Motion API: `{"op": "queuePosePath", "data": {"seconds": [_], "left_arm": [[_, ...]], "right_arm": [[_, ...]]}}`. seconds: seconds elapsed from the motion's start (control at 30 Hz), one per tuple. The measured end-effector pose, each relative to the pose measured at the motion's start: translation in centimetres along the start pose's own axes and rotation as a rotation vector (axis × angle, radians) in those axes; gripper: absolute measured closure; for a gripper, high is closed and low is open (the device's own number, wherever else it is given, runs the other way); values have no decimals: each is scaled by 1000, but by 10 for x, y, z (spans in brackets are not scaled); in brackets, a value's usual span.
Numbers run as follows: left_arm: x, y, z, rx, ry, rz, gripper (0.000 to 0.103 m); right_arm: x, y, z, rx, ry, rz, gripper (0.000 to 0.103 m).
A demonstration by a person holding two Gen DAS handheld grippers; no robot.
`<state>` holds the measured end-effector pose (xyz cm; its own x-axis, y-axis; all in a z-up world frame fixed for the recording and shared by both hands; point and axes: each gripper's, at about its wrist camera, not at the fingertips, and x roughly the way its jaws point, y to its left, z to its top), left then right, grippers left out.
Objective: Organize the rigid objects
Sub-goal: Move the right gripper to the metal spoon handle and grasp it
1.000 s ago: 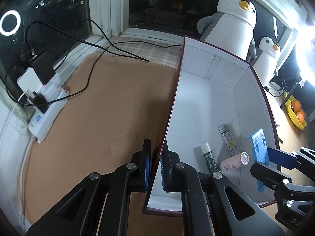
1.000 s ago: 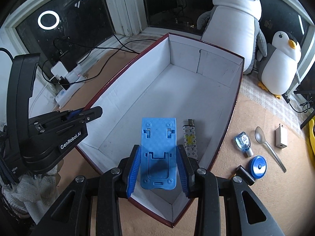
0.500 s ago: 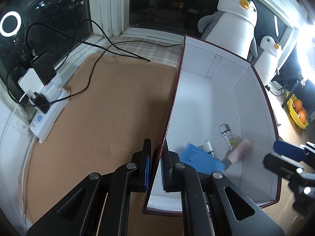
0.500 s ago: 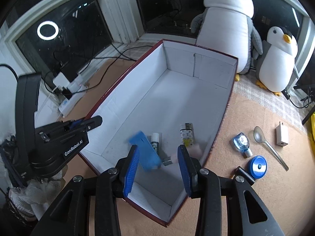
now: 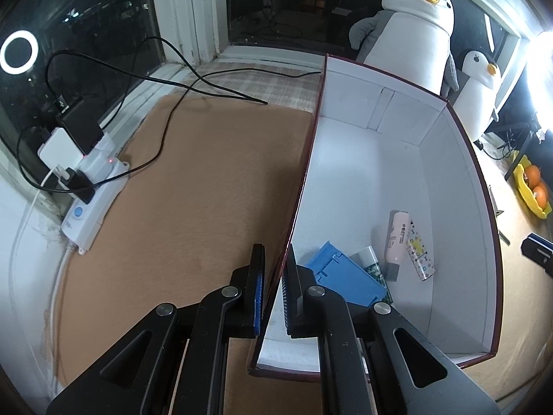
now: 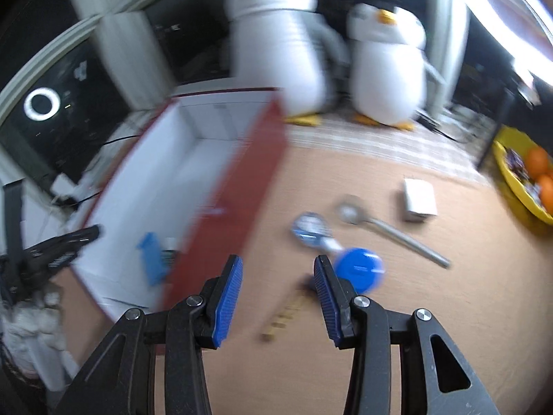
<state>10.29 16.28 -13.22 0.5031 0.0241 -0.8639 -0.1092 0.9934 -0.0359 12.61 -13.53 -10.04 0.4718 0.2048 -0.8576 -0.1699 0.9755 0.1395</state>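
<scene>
Left gripper (image 5: 274, 288): fingers pinching the box (image 5: 459, 186) by its near wall. Inside, toward 6 o'clock, lie a blue stand (image 5: 345, 278), pink tube (image 5: 397, 237) and patterned lighter (image 5: 420, 254). Right gripper (image 6: 276, 299): fingers spreading, nothing between them, over the counter (image 6: 380, 328). At 1 o'clock from them: blue disc (image 6: 359, 269), spoon (image 6: 390, 230), white charger (image 6: 420, 200).
</scene>
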Motion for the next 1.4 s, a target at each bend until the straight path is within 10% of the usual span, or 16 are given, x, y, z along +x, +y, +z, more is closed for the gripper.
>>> {"op": "queuePosePath", "data": {"seconds": [0.37,0.93,1.4], "left_arm": [[1,-9,2,30,22,77,94],[1,-17,4,35,47,141,92],[1,-15,4,17,50,132,92]], "right_arm": [[28,-90,1,38,48,-87,64],[107,-87,33,-178,185,-52,64],[111,-98,32,-157,194,-68,96]]}}
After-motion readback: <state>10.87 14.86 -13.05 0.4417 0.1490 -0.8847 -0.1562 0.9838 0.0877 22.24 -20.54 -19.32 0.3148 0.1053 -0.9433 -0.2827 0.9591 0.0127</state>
